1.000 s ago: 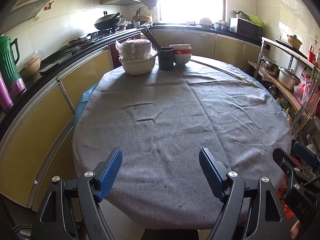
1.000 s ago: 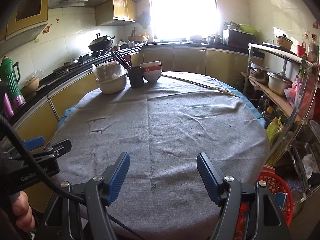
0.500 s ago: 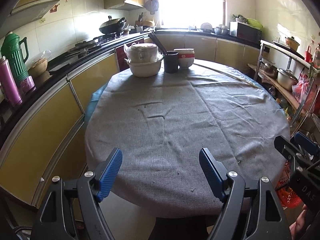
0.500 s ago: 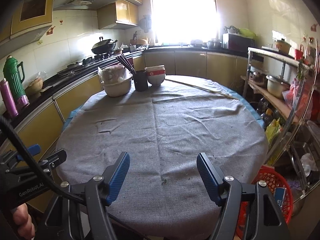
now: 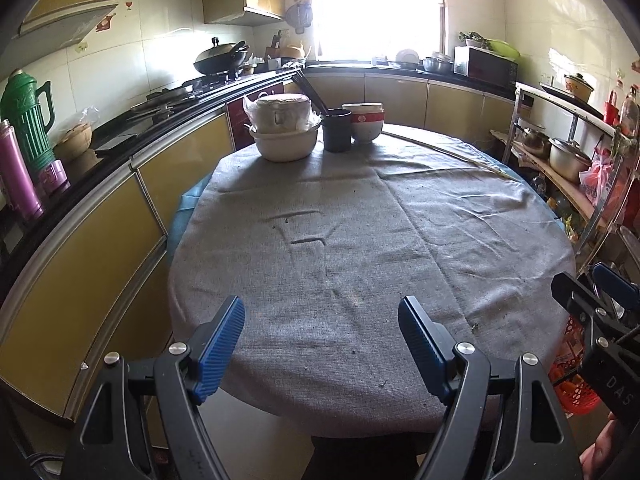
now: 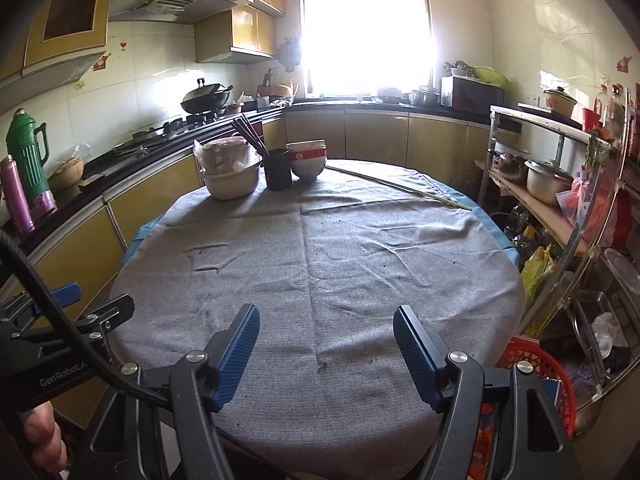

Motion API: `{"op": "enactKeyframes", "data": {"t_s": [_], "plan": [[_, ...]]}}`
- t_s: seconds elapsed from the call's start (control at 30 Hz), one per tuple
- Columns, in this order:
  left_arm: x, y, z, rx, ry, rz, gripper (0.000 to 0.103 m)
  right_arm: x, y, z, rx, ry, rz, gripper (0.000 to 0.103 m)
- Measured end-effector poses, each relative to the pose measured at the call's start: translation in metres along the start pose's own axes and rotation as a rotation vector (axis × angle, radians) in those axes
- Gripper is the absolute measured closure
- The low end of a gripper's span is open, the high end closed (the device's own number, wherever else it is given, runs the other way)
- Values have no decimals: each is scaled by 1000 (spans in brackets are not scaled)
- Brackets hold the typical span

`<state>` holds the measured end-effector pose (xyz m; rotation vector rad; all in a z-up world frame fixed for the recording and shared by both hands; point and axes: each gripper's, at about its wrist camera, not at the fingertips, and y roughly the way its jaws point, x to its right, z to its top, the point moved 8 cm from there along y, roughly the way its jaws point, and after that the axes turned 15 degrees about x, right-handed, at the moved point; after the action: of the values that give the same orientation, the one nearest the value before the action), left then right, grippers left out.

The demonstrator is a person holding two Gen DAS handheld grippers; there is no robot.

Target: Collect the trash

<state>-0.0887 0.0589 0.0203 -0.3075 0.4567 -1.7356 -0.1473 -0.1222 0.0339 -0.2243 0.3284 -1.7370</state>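
Two open grippers hover over the near edge of a round table with only small scraps of trash on its cloth.

In the foreground, the left gripper (image 5: 321,342) and right gripper (image 6: 326,350) each hold their blue jaws wide apart with nothing between them. A small greenish scrap (image 6: 322,367) lies on the grey tablecloth (image 6: 320,264) low in the right wrist view, between the right jaws; dark specks dot the cloth around it. A red basket (image 6: 536,368) sits at the lower right, beside the table. At the far edge, upper centre, stand a cream basin (image 6: 230,184) holding a bagged pot, a dark chopstick cup (image 6: 278,169) and stacked bowls (image 6: 307,160), close together.
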Motion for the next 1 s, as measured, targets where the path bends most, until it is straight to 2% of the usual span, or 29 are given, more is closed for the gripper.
{"op": "enactKeyframes", "data": {"t_s": [1.0], "plan": [[-2, 1, -2, -6, -10, 5, 23, -5, 1, -10, -27, -14, 14, 30]]}}
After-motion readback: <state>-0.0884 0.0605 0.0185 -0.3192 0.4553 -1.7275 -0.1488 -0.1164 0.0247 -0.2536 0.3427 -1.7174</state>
